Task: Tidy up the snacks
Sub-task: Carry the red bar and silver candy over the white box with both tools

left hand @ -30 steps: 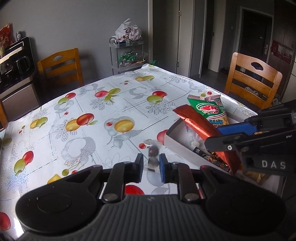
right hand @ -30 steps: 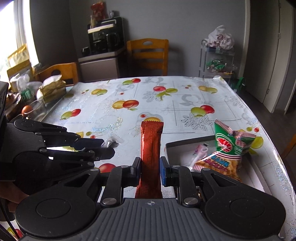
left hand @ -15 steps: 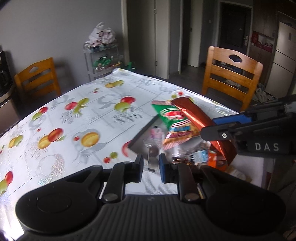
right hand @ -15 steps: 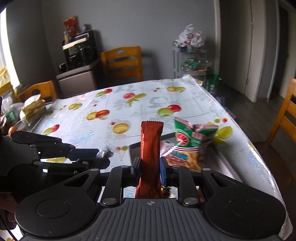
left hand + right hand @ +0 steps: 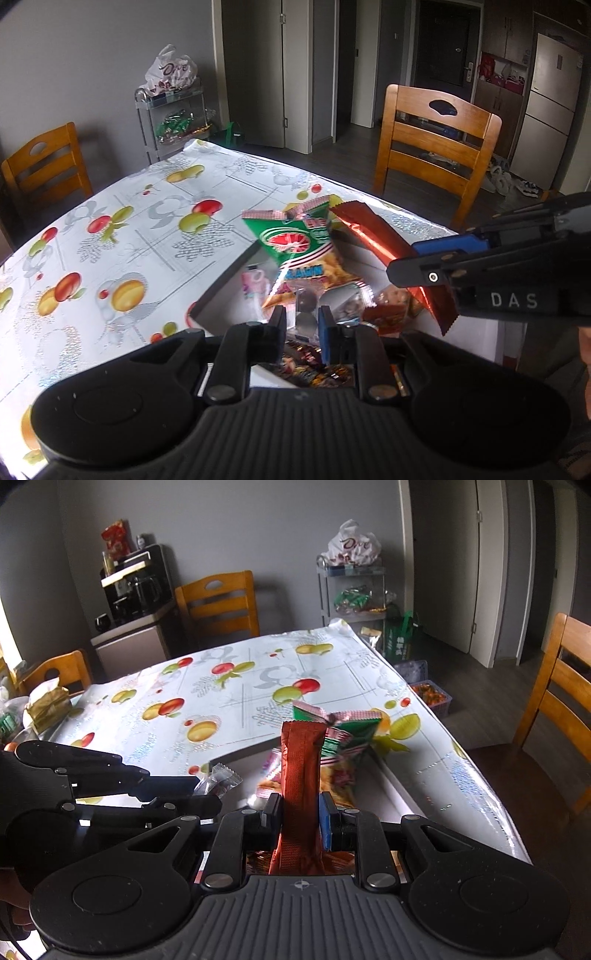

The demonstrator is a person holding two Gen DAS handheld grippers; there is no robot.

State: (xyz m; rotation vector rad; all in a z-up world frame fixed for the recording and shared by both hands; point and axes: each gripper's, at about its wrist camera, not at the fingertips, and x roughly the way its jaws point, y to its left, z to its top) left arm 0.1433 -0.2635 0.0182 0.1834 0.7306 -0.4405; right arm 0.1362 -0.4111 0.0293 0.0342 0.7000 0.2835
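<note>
Fruit-printed tablecloth [image 5: 122, 236] covers the table, and wooden chairs stand around it. Over the white box [image 5: 218, 291] the left gripper [image 5: 302, 325] pinches a small clear-wrapped candy [image 5: 305, 314] between its nearly closed fingers. Just beside it, the right gripper [image 5: 298, 812] is pressed on a long red snack packet [image 5: 301, 760], which stands upright. Inside the box a green chips bag [image 5: 295, 240] leans, with other small snacks around it.

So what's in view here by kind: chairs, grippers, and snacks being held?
Wooden chairs: 3
Grippers: 2, left gripper, right gripper
Held snacks: 2, clear-wrapped candy, red packet
Total: 7
</note>
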